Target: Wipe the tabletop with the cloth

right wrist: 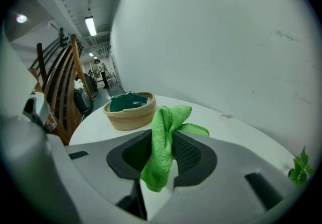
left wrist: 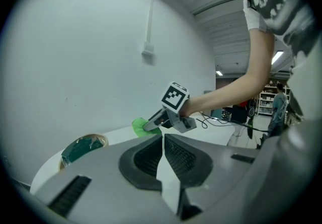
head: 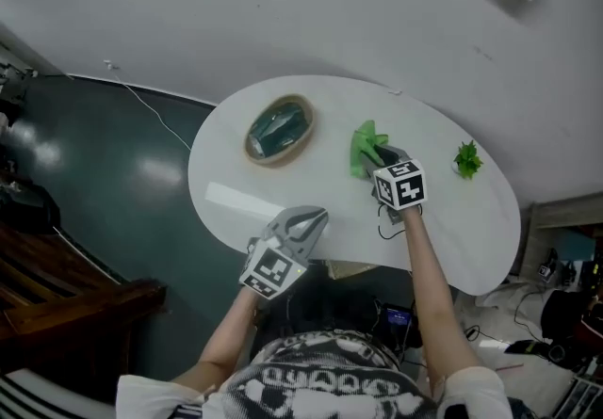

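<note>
A bright green cloth (head: 364, 142) is bunched up near the middle of the white oval tabletop (head: 236, 191). My right gripper (head: 375, 163) is shut on it. In the right gripper view the cloth (right wrist: 162, 152) is pinched between the dark pads, with one end hanging down and the other sticking up past the tips. My left gripper (head: 316, 217) hovers at the table's near edge with its jaws together and nothing between them. The left gripper view shows its pads (left wrist: 173, 152) closed, with the right gripper (left wrist: 153, 125) and the cloth (left wrist: 138, 126) beyond.
A woven basket (head: 279, 130) holding a dark teal cloth sits left of the green cloth; the same basket (right wrist: 130, 109) appears in the right gripper view. A small green plant (head: 466, 160) stands near the table's right end. A wall lies behind and dark floor to the left.
</note>
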{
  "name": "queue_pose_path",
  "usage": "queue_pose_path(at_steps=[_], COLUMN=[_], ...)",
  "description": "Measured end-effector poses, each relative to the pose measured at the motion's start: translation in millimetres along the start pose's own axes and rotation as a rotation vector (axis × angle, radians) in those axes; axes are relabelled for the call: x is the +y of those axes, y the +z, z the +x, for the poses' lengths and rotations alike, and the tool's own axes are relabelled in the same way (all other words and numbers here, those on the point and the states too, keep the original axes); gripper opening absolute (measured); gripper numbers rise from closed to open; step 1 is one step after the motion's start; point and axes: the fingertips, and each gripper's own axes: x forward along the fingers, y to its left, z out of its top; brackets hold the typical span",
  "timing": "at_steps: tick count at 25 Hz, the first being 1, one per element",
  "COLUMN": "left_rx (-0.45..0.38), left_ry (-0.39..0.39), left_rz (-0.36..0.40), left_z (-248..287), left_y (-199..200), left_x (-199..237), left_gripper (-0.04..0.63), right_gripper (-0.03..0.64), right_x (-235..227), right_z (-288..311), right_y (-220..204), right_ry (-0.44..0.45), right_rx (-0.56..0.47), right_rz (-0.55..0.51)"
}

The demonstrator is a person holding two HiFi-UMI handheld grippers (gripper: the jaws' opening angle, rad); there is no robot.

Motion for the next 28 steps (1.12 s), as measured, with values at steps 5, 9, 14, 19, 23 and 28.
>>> queue_pose_path(at_steps=[5, 9, 14, 19, 23, 28], left_rx=[0.004, 0.006, 0.016, 0.028, 0.037, 0.040], left_ry=[0.031, 0.070, 0.118, 0.125, 0.103, 0.062], left_rz=[-0.026, -0.045, -0.072, -0.080, -0.085, -0.068], left_z=[0.7, -3.9, -10.2, -7.3, 4.9, 29.8], left_y=[-5.9, -11.9, -21.9, -26.0, -24.1, -13.2], left_x=[23.7, 41.7, 60.6, 64.2, 55.2, 36.5], left_gripper=[0.014, 0.014, 0.014, 0.014, 0.014, 0.014], right_gripper=[0.123, 0.123, 0.123, 0.123, 0.123, 0.123], right_x=[-15.0, -12.2, -12.6, -42.2, -78.3, -130.7], right_z=[60.2, 105.8, 136.6, 126.9, 102.9, 65.3], right_y=[17.2, 16.2, 2.8, -22.1, -42.1, -69.5], right_ry=[0.007, 0.053, 0.055, 0.024, -0.024, -0.111], right_rx=[0.027, 0.057, 0.133, 0.163, 0.169, 0.213], right_rz=[0.036, 0.123, 0.092, 0.101, 0.142, 0.120])
